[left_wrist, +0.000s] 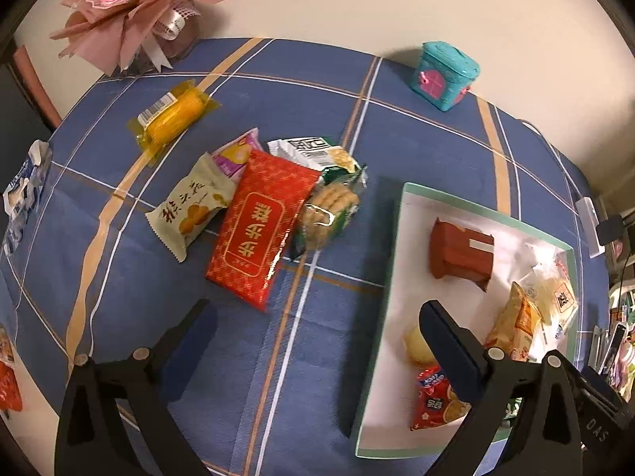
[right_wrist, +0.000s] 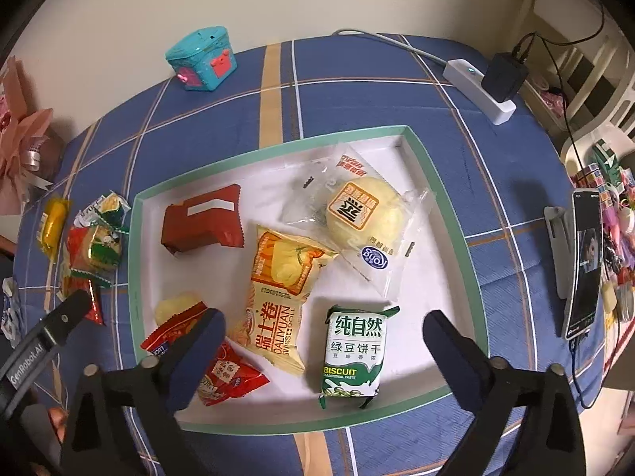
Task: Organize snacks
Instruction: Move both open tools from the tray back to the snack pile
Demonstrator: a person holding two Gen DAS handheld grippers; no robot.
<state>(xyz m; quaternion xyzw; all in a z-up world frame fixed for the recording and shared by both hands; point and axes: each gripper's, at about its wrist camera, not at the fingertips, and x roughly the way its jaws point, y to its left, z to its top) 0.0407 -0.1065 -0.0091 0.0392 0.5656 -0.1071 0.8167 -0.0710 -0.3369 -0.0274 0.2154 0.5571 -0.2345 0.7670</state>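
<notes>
The tray (right_wrist: pixel 444 182) on the bench (left_wrist: pixel 397 127) already holds six packets, with the green biscuit pack (right_wrist: pixel 351 357) nearest its 6 o'clock rim between the wide-open, empty jaws of the right hand-held gripper (right_wrist: pixel 321 341). The left hand-held gripper (left_wrist: pixel 313 317), equally open and empty, hovers over bare cloth; at its 11 o'clock lies the loose pile. There the red packet (left_wrist: pixel 258 230) looks light, crinkly and slippery, best pinched across its short sides, while the cookie pack (left_wrist: pixel 329 206) seems fragile and wants a gentle squeeze.

blue plaid table (left_wrist: pixel 317 337) (cloth-covered) bears tray (right_wrist: pixel 278 146), snacks (left_wrist: pixel 260 226).
</notes>
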